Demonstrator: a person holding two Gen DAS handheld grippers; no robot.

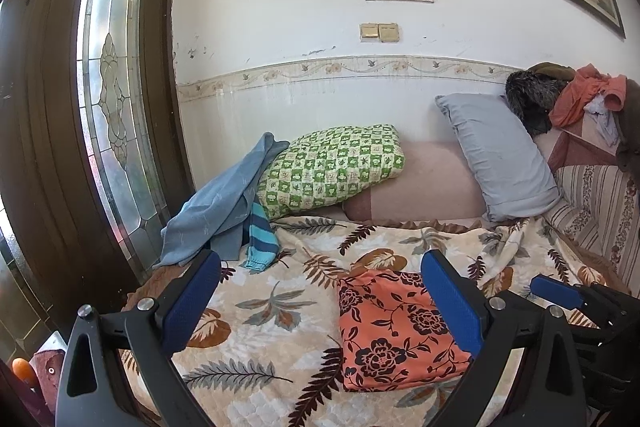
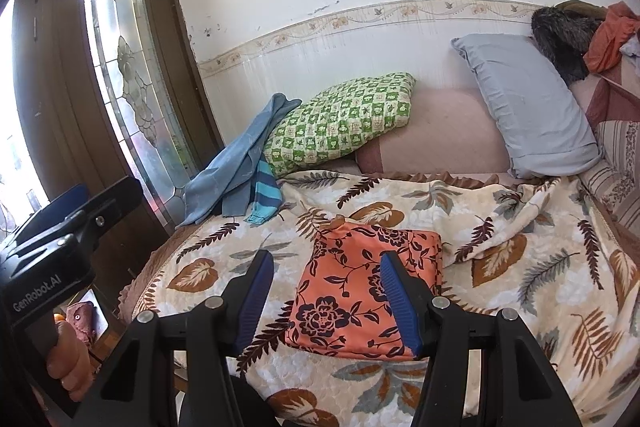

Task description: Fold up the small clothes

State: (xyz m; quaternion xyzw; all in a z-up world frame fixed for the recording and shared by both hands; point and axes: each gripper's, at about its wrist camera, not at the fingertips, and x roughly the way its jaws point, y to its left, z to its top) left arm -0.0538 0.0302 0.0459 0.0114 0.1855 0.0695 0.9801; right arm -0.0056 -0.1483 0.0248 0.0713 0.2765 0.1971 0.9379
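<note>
A folded orange cloth with dark flowers (image 1: pixel 392 327) (image 2: pixel 360 287) lies flat on the leaf-print blanket (image 1: pixel 256 311) (image 2: pixel 520 267). My left gripper (image 1: pixel 320 259) hangs above the blanket with its blue pads wide apart and nothing between them; the cloth lies below its right finger. My right gripper (image 2: pixel 326 259) is open just over the near part of the cloth, and its pads are not pressing on it. In the right wrist view a hand (image 2: pixel 68 359) holds the left gripper (image 2: pixel 96 197) at the left edge.
A blue garment (image 1: pixel 216 211) (image 2: pixel 236 179) and a teal striped piece (image 1: pixel 260 239) (image 2: pixel 264 199) lie at the bed's far left, by a green checked pillow (image 1: pixel 332 167) (image 2: pixel 344 119). A grey pillow (image 1: pixel 500 155) and a clothes pile (image 1: pixel 580 99) sit far right. A wooden door (image 1: pixel 60 147) stands left.
</note>
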